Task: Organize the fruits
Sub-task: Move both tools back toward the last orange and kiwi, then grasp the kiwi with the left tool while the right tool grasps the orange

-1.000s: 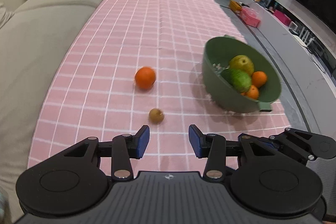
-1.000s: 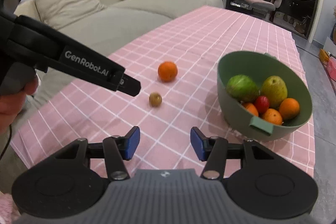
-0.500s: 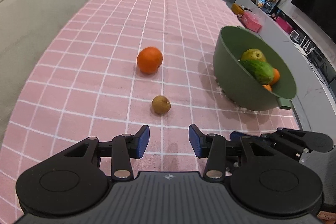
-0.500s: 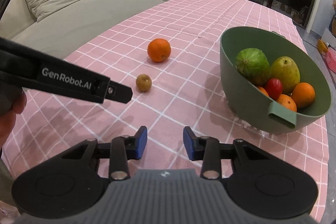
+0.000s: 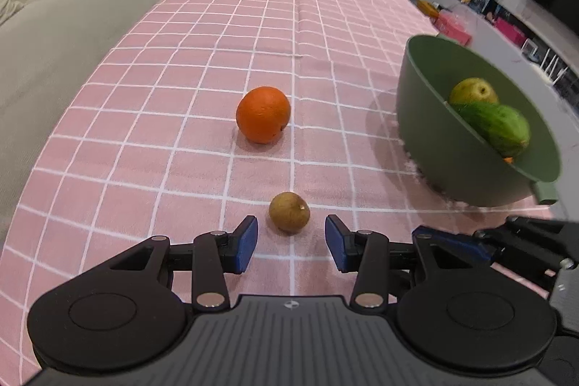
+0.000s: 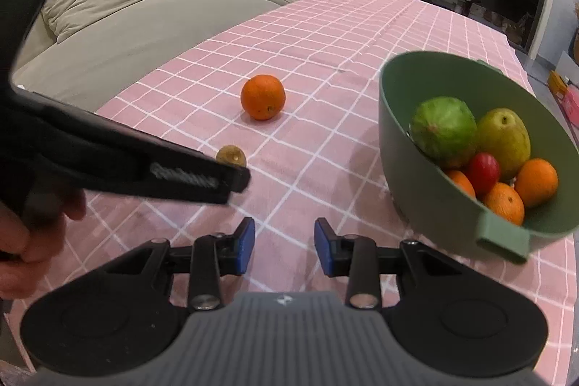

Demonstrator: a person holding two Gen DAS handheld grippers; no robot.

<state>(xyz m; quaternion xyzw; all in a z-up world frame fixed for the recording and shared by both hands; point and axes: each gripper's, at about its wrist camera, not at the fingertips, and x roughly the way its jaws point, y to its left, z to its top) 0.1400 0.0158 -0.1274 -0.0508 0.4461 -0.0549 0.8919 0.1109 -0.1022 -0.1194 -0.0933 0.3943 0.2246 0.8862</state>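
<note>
- While the left gripper (image 5: pixel 291 239) is hovering released, its fingers (image 5: pixel 247 238) are flanking the small brown fruit (image 5: pixel 289 216) lying on the worktop (image 5: pixel 144 118).
- Advancing further before clenching is advisable; the round fruit is likely to roll.
- Right gripper (image 6: pixel 284 245) is waiting released, near the green bowl (image 6: pixel 405 147).

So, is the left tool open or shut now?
Open: the left tool has its blue pads apart, the small brown fruit untouched ahead of them.

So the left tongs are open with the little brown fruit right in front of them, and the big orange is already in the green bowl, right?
Not quite. The big orange is not in the green bowl; it sits on the pink tablecloth, apart from the bowl, as the left wrist view shows. The rest holds: the left tongs are open with the little brown fruit right in front of them.
</note>
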